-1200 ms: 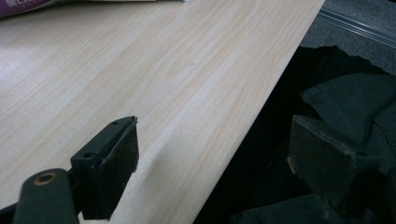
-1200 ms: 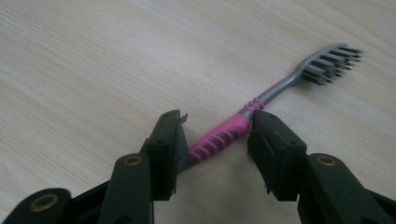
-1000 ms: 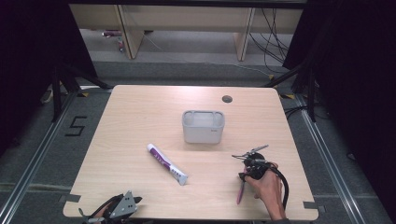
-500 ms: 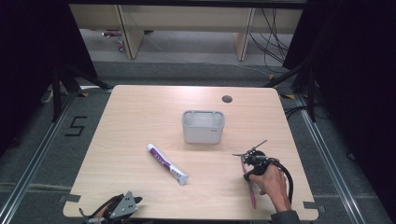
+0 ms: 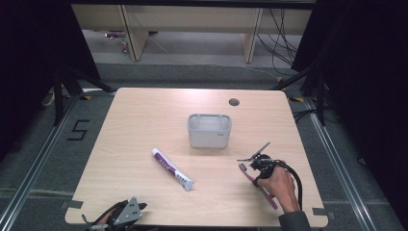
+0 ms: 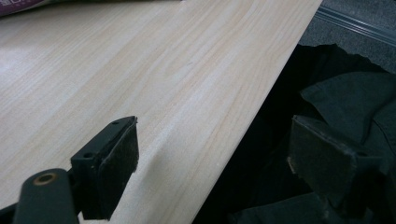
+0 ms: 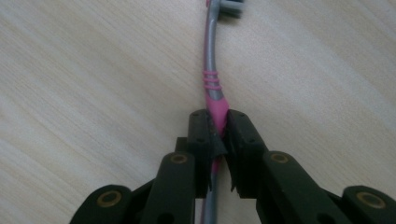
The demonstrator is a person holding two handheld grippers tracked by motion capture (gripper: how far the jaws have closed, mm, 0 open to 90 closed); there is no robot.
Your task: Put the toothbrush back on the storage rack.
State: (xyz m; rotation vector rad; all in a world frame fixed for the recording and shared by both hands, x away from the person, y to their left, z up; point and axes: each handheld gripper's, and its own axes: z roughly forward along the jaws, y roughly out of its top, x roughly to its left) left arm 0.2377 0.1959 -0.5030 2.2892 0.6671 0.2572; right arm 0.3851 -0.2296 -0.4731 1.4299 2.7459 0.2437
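Observation:
A pink and grey toothbrush (image 7: 212, 70) lies on the wooden table (image 5: 144, 120) at the front right. My right gripper (image 7: 218, 119) has just been closing and is now shut on the pink handle, with the bristle head beyond its tips. In the high view a hand holds this right gripper (image 5: 256, 174) down over the toothbrush (image 5: 269, 198). My left gripper (image 5: 115, 219) rests at the table's front left edge. Its jaws stand open around nothing, one over the wood and one past the edge, as my left gripper (image 6: 215, 158) shows in its own view.
A white and purple toothpaste tube (image 5: 172, 169) lies slanted near the table's middle. Behind it stands a grey holder (image 5: 209, 130) with compartments. A round cable hole (image 5: 234, 102) marks the far edge. Dark cloth (image 6: 345, 102) hangs below the front edge.
The right hand has shifted slightly over the toothbrush, and the pink handle now trails toward the front right. The left gripper has stayed put.

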